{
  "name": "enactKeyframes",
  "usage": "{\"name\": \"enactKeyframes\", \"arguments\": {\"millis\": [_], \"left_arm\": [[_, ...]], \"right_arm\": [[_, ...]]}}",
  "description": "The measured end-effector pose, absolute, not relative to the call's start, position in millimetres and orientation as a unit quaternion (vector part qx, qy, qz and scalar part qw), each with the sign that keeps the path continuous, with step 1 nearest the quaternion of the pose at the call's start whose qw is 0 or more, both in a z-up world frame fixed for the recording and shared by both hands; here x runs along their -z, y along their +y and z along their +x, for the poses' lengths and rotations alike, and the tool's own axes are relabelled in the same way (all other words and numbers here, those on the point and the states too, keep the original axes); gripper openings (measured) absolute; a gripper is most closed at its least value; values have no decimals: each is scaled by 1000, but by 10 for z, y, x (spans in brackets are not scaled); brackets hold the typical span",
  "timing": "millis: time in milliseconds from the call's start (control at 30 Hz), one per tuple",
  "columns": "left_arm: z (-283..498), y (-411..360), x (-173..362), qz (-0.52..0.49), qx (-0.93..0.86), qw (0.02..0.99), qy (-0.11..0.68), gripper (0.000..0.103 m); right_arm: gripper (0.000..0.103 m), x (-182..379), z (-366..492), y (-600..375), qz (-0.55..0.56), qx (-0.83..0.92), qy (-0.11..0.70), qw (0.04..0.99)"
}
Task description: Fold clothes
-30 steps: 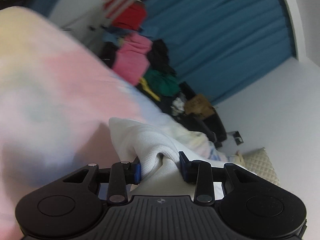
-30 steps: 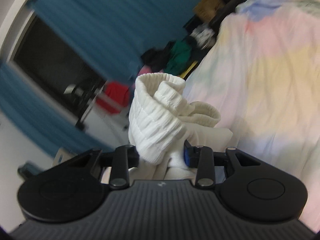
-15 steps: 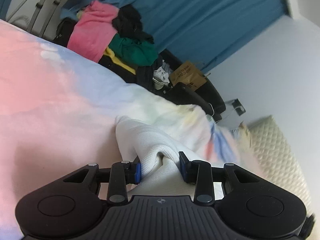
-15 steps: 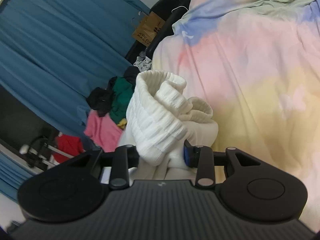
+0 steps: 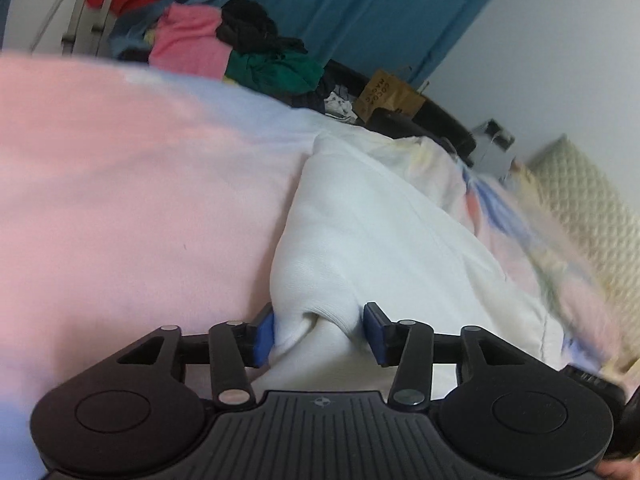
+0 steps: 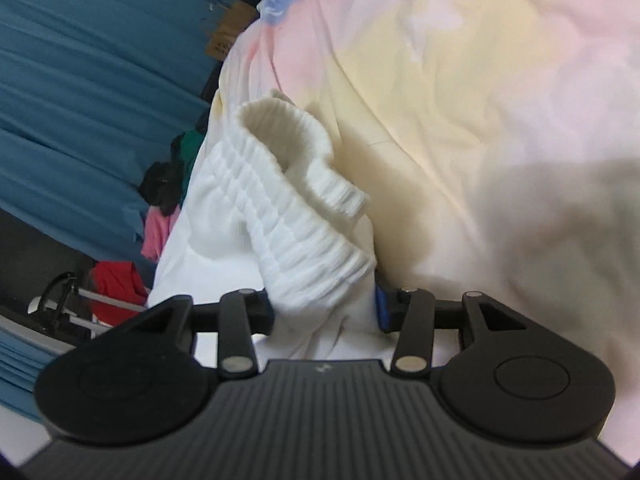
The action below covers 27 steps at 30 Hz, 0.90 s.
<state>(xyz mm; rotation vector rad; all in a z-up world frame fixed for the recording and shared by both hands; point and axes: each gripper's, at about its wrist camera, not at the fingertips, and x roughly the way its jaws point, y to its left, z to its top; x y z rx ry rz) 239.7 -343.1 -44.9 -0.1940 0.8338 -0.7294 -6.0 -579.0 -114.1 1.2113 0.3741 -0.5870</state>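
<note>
Left wrist view: my left tongs (image 5: 320,334) sit low over the bed, with a bunched fold of the white garment (image 5: 372,232) between the blue pads (image 5: 265,334). The jaws are opening; the left pad touches the cloth, while the right pad seems to stand just off it, though the blur leaves that unsure. From the jaws the garment runs away across the pastel bedspread (image 5: 132,200) toward the far edge of the bed, lying flat on it. Beyond that edge a heap of clothes (image 5: 240,52) in pink, black and green is piled before a blue curtain (image 5: 360,8), with a brown paper bag (image 5: 390,94) beside it. A quilted cream headboard (image 5: 592,200) stands at the bed's right side.

In the right wrist view, my right tongs (image 6: 324,310) have the garment's ribbed hem (image 6: 296,216) between the jaws, which are opening too. The rib knit curls up in a loop just ahead of the fingers and rests against the right pad (image 6: 381,308); the left one is hidden behind cloth, so I cannot tell how firmly anything is gripped. The bedspread (image 6: 480,80) lies under and to the right, the curtain (image 6: 80,80) to the left.
</note>
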Motion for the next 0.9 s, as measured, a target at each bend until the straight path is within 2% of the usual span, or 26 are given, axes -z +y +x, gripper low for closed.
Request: {"name": "enactKeyframes", "arguments": {"millis": [133, 300, 367, 467, 600, 633, 667, 733, 900], "left_arm": [[2140, -3286, 3, -66, 355, 858, 365, 57], [1714, -3195, -659, -37, 355, 877, 322, 78], [1489, -3098, -905, -29, 356, 883, 306, 83], [1180, -2962, -1210, -29, 371, 883, 288, 99], [715, -2702, -1542, -15, 363, 893, 265, 103], [604, -2633, -1614, -11, 364, 895, 258, 103], [495, -2563, -1680, -7, 365, 897, 251, 103], [289, -2427, -1775, -1, 365, 901, 237, 103], [-204, -2124, -1898, 22, 364, 909, 201, 103]], "right_arm": [[47, 707, -177, -5696, 502, 292, 219, 784], [47, 108, -456, -5467, 429, 296, 218, 825], [47, -151, -549, -5301, 389, 291, 223, 845], [48, -475, -703, -5003, 341, 279, 214, 872], [49, -844, -931, -4618, 290, 266, 192, 899], [60, -919, -977, -4526, 277, 262, 186, 906], [75, -988, -1021, -4431, 263, 257, 178, 913], [89, -1077, -1094, -4259, 240, 253, 162, 923], [89, -1164, -1275, -3907, 212, 234, 143, 938]]}}
